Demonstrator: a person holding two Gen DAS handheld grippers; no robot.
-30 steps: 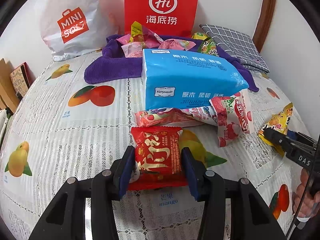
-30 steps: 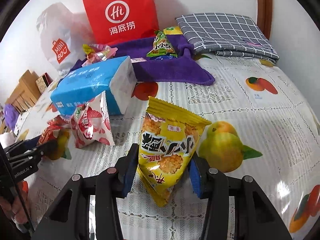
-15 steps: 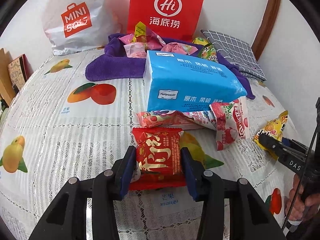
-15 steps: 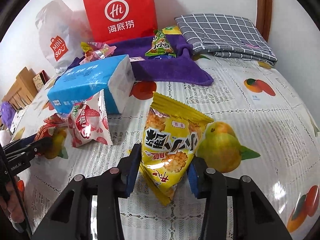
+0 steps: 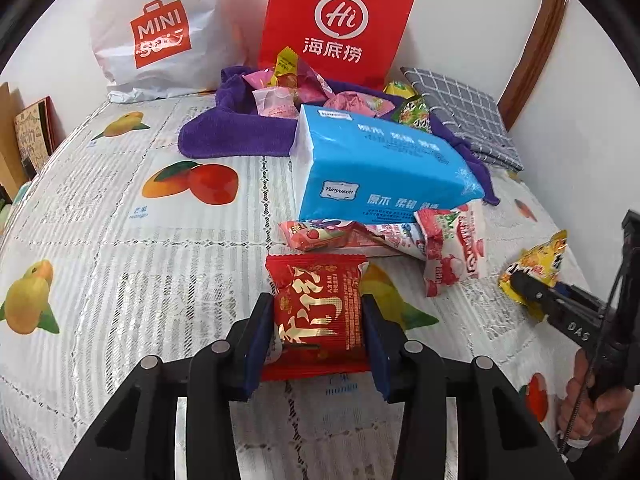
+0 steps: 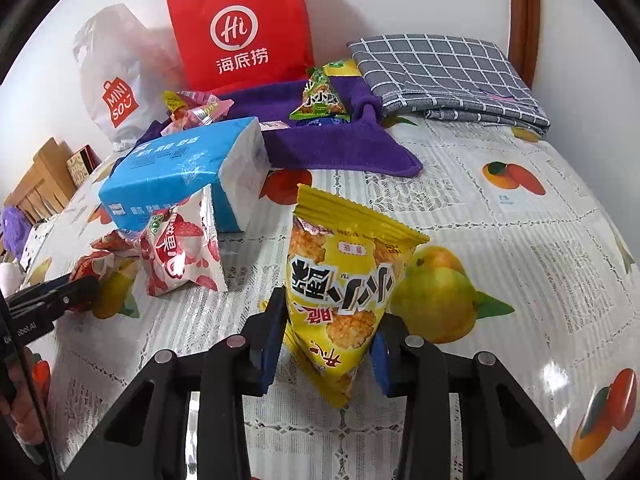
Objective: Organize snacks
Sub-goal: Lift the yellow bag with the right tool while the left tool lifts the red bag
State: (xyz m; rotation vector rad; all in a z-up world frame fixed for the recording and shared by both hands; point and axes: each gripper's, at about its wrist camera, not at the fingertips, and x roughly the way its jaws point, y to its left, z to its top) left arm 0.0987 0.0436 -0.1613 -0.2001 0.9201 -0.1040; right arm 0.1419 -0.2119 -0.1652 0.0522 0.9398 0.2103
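A red snack packet (image 5: 316,280) sits between the blue pads of my left gripper (image 5: 316,308), which is shut on its lower half just over the tablecloth. My right gripper (image 6: 330,320) is shut on the narrow lower end of a yellow triangular snack bag (image 6: 344,264), whose wide top stands upright. Each view shows the other gripper from the side: the right gripper (image 5: 532,292) with the yellow bag (image 5: 536,260), and the left gripper (image 6: 80,284) with the red packet (image 6: 92,264). Several snacks lie on a purple towel (image 5: 232,136) at the back.
A blue tissue pack (image 5: 380,168) lies mid-table with a pink lychee packet (image 5: 452,248) and a flat pink packet (image 5: 316,236) against it. Behind stand a red paper bag (image 5: 336,20) and a white plastic bag (image 5: 160,36). A grey checked cloth (image 5: 464,120) lies at the back right.
The right gripper's jaws have closed in on the yellow bag, squeezing its lower end and tipping it more upright. The left gripper's pads have tightened slightly on the red packet.
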